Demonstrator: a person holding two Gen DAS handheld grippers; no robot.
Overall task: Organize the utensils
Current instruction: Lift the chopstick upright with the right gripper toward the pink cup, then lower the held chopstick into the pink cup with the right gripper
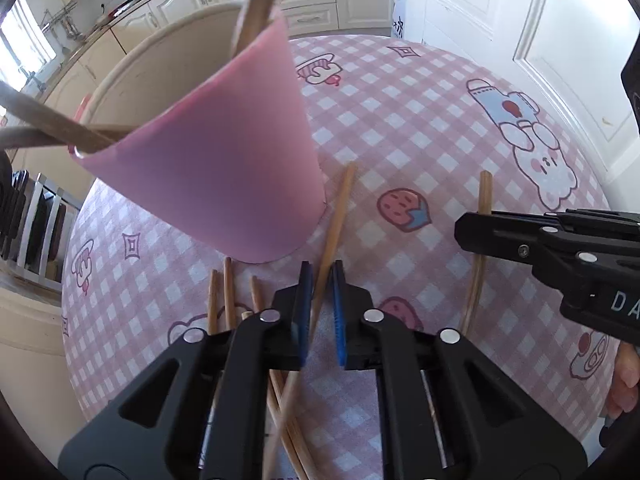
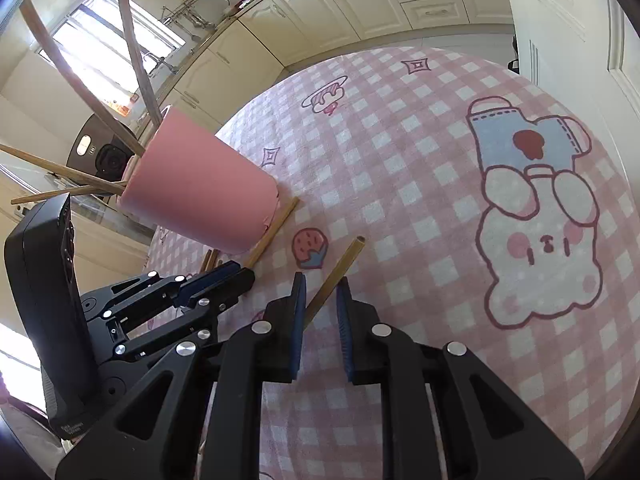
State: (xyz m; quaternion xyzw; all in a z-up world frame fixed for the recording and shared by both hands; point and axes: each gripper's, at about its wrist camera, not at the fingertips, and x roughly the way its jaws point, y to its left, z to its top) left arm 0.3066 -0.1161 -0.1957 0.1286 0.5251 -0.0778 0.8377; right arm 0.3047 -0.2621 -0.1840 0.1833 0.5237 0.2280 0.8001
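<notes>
Wooden chopsticks (image 1: 334,236) lie beside an upright pink cup (image 1: 224,160) holding others.

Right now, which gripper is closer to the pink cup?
The left. The left gripper sits just in front of the pink cup, its fingers around a chopstick beside its base. The right gripper is farther right, at another chopstick.
</notes>
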